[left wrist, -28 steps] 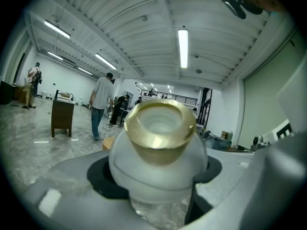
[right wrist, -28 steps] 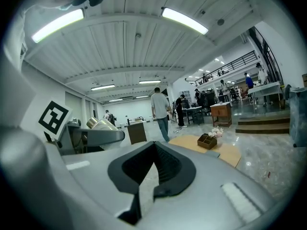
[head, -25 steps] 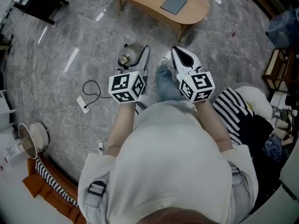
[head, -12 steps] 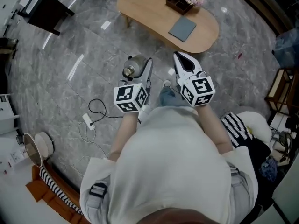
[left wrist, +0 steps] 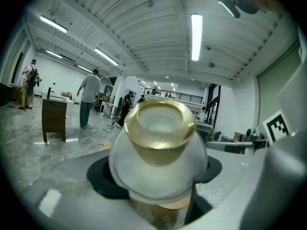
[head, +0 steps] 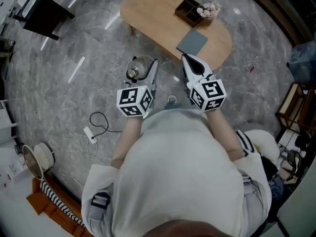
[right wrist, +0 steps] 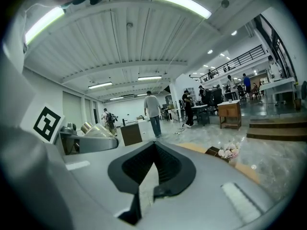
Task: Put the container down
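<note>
The container (head: 134, 69) is a frosted glass jar with a gold rim, and it is held just above the floor in the head view. My left gripper (head: 143, 67) is shut on it, one jaw on each side. In the left gripper view the jar (left wrist: 160, 143) fills the centre, its mouth facing the camera. My right gripper (head: 191, 62) sits beside it to the right, shut and empty. Its black pads (right wrist: 163, 174) meet in a V in the right gripper view. Ahead lies an oval wooden table (head: 148, 6).
The table carries a grey pad (head: 192, 42) and a dark tray (head: 189, 10) next to small flowers (head: 210, 9). A power strip with cable (head: 89, 132) lies on the marble floor at the left. A black stand (head: 43, 8) is at far left. A wooden shelf (head: 295, 107) is on the right.
The person has walked towards the table, which now shows more fully and closer to both grippers. Both grippers moved forward together. The jar stays in the left gripper.
</note>
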Demonstrator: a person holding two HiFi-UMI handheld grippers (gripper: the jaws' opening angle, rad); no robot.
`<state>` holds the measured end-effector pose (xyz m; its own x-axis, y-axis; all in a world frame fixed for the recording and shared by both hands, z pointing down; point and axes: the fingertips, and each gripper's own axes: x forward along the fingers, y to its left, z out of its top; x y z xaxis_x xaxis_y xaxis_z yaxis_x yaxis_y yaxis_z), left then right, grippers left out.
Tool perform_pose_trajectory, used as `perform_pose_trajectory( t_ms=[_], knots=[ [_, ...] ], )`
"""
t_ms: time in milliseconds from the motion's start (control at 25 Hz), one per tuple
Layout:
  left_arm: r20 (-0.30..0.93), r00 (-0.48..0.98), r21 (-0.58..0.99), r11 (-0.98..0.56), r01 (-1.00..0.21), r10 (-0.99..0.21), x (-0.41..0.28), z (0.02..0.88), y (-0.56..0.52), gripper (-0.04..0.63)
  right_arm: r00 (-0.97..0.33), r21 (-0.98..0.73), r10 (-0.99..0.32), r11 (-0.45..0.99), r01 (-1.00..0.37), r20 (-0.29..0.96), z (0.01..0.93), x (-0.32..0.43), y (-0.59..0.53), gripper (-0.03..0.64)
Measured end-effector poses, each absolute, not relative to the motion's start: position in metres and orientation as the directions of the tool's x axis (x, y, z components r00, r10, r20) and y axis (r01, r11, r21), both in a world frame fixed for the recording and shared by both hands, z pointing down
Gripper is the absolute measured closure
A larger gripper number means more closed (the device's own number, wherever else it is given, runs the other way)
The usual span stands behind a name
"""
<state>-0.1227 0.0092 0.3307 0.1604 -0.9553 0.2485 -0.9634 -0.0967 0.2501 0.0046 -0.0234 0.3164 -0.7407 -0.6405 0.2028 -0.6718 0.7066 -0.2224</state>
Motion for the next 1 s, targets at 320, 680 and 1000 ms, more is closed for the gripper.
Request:
perform_pose_trajectory(
  t_ms=[320, 680, 1000],
  knots=[
    [0.292, 0.187, 0.237, -0.119, -0.964, -0.938, -0.127, 0.349, -0.044, 0.258, -0.724, -0.252, -0.657, 0.679, -0.689, 0.210, 0.326, 0.001, -0.069, 0.617],
    [0.342, 0.244, 0.273, -0.153, -0.950, -0.907, -0.149, 0.394, -0.140, 0.258, -0.668, -0.284, -0.697, 0.605, -0.744, 0.262, 0.359, -0.009, -0.150, 0.617],
    [0.423, 0.289, 0.285, -0.177, -0.942, -0.859, -0.167, 0.452, -0.237, 0.258, -0.626, -0.290, -0.703, 0.555, -0.780, 0.338, 0.402, -0.029, -0.238, 0.617]
  ],
)
